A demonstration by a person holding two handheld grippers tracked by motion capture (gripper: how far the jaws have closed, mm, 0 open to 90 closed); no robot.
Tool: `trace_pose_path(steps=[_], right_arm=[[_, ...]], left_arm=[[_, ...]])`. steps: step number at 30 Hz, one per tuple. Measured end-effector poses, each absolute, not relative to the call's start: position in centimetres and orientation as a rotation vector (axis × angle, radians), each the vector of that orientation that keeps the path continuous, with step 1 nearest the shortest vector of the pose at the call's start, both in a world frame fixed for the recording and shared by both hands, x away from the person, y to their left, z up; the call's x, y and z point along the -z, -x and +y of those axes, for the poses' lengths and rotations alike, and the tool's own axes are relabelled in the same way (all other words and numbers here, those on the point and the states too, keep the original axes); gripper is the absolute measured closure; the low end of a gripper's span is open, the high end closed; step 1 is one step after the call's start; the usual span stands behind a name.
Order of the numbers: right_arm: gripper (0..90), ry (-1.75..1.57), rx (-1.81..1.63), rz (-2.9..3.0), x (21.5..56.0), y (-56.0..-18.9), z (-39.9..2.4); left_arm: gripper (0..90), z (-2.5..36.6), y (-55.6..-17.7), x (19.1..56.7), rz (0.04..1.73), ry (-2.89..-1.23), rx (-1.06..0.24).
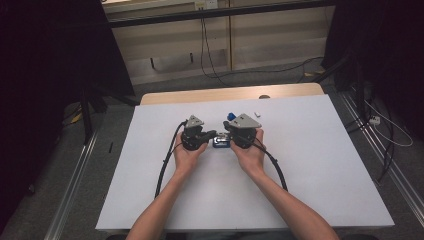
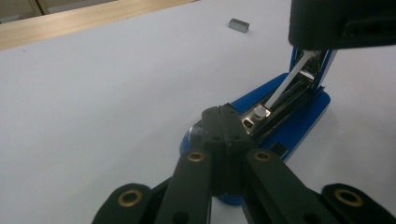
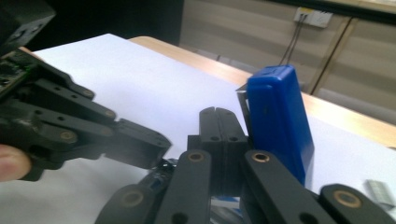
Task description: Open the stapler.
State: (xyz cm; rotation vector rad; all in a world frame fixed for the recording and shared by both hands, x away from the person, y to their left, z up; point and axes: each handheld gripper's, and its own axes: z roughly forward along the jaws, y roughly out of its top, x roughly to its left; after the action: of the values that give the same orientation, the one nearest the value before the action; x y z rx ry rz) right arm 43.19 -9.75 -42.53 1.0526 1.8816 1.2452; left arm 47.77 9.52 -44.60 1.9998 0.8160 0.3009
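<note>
Resting near the middle of the white table (image 1: 310, 165), a blue stapler (image 1: 220, 142) lies open between the two grippers, its base flat on the surface and its lid (image 3: 278, 121) swung up. In the high view the left gripper (image 1: 210, 136) sits at the stapler's 9 o'clock and the right gripper (image 1: 229, 135) at its 3 o'clock, each held in a hand. In the left gripper view its jaws are pressed together with no gap, tips just at the near end of the metal staple channel (image 2: 289, 100); I cannot tell whether they pinch anything. In the right gripper view that gripper's jaws are likewise closed tight, standing just beside the raised blue lid without clearly gripping it. A small strip of staples (image 2: 238, 24) lies apart on the table, toward 1 o'clock of the stapler in the high view.
</note>
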Motion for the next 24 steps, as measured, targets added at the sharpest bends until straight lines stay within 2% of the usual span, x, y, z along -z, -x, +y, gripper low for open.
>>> trace_pose_path(steps=[24], right_arm=[[90.0,-1.064,-1.231,1.843,41.7,-43.0,-11.4]], left_arm=[[90.0,9.5,-47.7,44.6,0.801,-2.005,-0.306]])
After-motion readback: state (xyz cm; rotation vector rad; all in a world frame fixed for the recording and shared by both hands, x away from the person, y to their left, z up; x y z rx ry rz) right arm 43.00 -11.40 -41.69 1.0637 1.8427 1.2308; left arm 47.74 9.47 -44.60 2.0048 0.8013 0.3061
